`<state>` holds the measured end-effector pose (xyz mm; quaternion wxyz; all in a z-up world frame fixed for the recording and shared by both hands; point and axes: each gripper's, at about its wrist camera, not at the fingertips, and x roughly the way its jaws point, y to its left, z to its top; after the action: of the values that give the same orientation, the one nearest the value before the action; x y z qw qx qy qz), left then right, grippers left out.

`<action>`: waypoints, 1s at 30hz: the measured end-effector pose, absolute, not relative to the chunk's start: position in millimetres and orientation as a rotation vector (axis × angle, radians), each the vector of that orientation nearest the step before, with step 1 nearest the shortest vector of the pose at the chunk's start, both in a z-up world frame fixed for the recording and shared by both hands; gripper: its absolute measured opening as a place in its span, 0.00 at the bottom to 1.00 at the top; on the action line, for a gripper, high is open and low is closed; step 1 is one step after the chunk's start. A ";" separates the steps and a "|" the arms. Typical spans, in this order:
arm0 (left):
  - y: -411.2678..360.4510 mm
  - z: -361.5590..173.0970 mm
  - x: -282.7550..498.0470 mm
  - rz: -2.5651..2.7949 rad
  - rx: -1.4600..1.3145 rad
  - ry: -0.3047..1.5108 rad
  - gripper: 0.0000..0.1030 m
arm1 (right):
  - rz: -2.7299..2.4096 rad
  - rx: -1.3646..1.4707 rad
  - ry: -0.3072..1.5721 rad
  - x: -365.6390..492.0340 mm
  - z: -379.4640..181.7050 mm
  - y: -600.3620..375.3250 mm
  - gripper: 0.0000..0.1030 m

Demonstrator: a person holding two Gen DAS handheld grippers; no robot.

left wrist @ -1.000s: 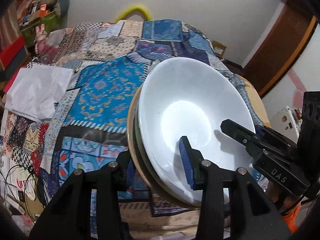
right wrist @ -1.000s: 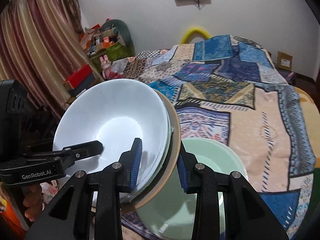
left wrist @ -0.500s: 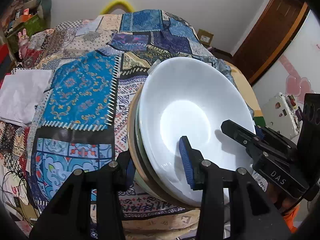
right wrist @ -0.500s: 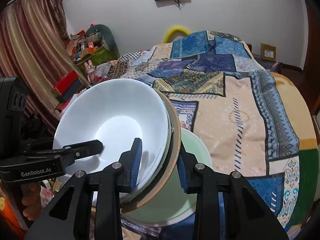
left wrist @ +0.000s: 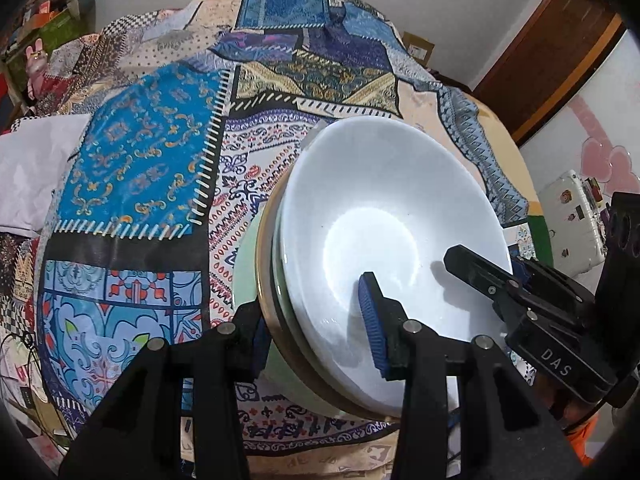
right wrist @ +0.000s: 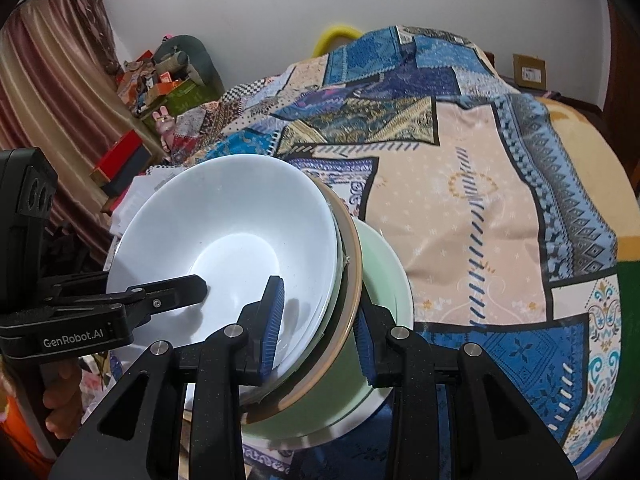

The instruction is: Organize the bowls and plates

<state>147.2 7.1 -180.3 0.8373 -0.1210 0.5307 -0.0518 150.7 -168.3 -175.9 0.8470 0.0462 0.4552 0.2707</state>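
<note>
Over the patchwork bedspread the two grippers carry a nested stack between them: a white bowl on top, more dishes under it, and a tan-rimmed plate at the bottom. The left gripper is clamped on the stack's near rim, one ribbed blue pad inside the white bowl and the other finger under the tan rim; the right gripper pinches the opposite edge the same way, jaws narrow and closed on the dishes. Since a second ago the whole stack has come down and forward, and the wall has slid up out of both views while the bed fills more of them. The pale green bowl that lies on the bedspread now sits directly beneath the stack, much closer than before, its rim showing just beyond the tan plate. That suggests the stack is being lowered into the green bowl to nest everything into one pile; whether it already touches cannot be told, and both grips look unchanged.
</note>
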 end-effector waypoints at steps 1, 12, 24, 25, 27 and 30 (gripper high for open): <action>6.3 -182.8 148.7 -0.109 -0.256 1.129 0.39 | 0.570 0.101 0.966 151.4 -177.8 -168.8 0.29; 9.1 -193.3 151.5 -0.118 -0.285 1.159 0.39 | 0.576 0.125 0.992 151.9 -185.0 -170.8 0.31; 20.7 -118.4 123.5 -0.073 -0.226 0.945 0.39 | 0.553 0.102 0.856 135.9 -132.6 -188.5 0.32; 19.8 -104.6 116.3 -0.073 -0.217 0.902 0.39 | 0.549 0.092 0.821 130.8 -120.7 -190.8 0.32; 16.7 -85.9 107.7 -0.071 -0.199 0.847 0.41 | 0.546 0.081 0.763 122.3 -101.3 -193.9 0.32; 11.5 -52.8 87.6 -0.071 -0.175 0.737 0.50 | 0.551 0.077 0.671 106.7 -70.9 -197.0 0.34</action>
<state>87.6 11.5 -52.9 0.9285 -0.0854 0.3597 -0.0347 106.7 -197.0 -70.9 0.9066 0.0372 0.3248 0.2668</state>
